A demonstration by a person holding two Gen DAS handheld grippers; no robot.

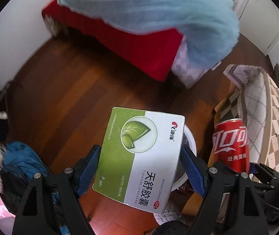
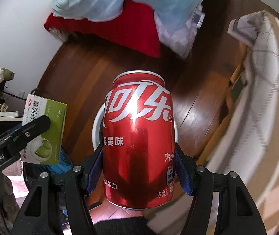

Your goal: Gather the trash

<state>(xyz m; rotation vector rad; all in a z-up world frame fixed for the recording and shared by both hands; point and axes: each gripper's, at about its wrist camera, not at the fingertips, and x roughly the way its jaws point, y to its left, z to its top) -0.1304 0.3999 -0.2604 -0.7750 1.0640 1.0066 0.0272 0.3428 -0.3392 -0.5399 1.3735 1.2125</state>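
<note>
Right wrist view: the right tool [image 2: 139,164] clamps a red cola can [image 2: 137,137] upright, directly above a white bin [image 2: 96,125] on the wooden floor [image 2: 76,74]. The left tool [image 1: 139,168] grips a green-and-white medicine box [image 1: 139,156], also over the bin's rim [image 1: 191,137]. Both loads hang near each other, so I judge the drop is straight down. The red-covered bed [image 2: 119,27] stands well apart.

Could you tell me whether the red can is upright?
Upright: the can stands with its silver rim uppermost, in the right gripper.
</note>
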